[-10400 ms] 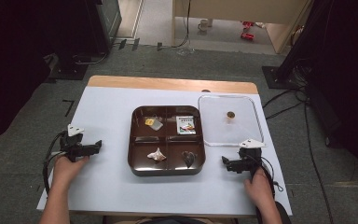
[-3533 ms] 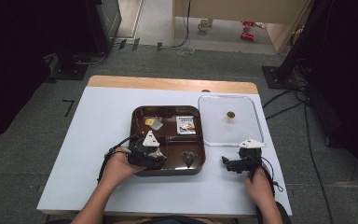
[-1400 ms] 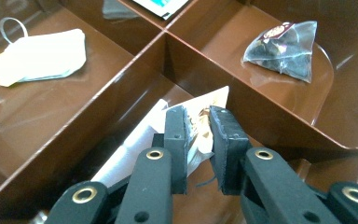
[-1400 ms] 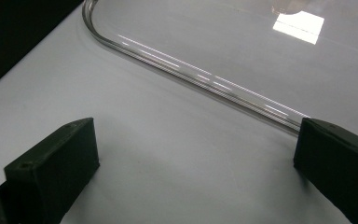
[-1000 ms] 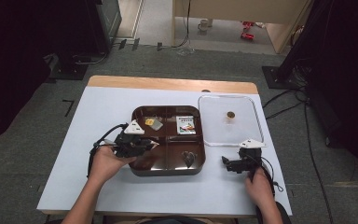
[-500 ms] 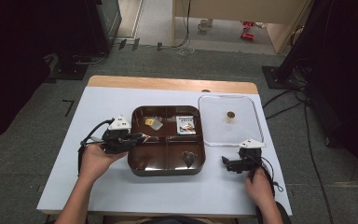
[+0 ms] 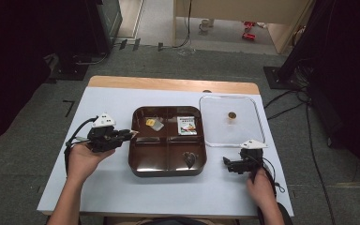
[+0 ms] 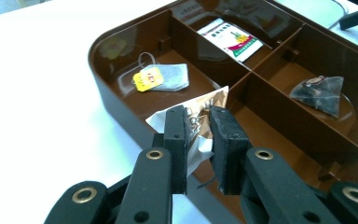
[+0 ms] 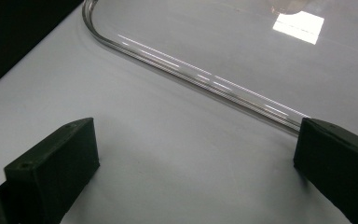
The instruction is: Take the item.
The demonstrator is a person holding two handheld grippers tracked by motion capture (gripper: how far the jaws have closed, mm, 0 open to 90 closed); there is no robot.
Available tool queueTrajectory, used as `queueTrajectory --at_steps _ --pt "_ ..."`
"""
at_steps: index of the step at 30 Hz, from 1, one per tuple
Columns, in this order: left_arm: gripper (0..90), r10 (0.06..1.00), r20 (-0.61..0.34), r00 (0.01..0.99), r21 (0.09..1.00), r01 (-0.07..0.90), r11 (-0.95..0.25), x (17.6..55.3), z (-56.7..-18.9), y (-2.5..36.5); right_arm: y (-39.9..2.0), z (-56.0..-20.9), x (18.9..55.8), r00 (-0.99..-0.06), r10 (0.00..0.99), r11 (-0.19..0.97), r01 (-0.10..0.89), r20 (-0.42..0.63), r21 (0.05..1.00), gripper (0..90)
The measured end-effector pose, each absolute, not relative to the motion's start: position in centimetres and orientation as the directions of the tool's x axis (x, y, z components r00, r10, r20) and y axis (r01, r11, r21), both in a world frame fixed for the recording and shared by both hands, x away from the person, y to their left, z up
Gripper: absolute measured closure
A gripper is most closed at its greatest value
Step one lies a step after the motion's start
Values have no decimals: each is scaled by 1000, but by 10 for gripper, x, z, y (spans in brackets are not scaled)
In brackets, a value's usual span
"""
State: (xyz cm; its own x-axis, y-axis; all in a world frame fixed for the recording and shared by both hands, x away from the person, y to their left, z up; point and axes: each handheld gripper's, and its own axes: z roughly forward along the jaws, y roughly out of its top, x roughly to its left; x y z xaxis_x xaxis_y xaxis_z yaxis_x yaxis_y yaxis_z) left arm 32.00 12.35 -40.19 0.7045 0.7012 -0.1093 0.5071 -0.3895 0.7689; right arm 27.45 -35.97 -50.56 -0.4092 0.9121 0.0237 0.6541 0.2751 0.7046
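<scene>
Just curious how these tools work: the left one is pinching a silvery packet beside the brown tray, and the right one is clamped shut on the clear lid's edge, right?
Not quite. The right gripper rests open on the table, its jaws wide apart beside the clear lid, as the right gripper view shows. The left gripper does pinch the silvery packet by the brown tray.

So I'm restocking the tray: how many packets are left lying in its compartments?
3. A yellow-tagged teabag in the far-left compartment, a printed sachet in the far-right, a dark pyramid bag in the near-right. A fourth, silver packet is clamped in the left tongs over the tray edge.
</scene>
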Motion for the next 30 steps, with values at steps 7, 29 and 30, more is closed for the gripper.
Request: queueTrajectory --at_steps 7,29,30 --pt "783 724 -116 680 759 531 -377 323 -405 137 -360 -506 275 -409 912 275 654 24 705 0" --pt "783 780 -156 606 699 626 -346 342 -436 159 -360 -506 275 -409 912 275 654 24 704 0" --pt "783 782 -156 603 697 629 -346 343 -437 160 -360 -506 275 -409 912 275 655 24 704 0"
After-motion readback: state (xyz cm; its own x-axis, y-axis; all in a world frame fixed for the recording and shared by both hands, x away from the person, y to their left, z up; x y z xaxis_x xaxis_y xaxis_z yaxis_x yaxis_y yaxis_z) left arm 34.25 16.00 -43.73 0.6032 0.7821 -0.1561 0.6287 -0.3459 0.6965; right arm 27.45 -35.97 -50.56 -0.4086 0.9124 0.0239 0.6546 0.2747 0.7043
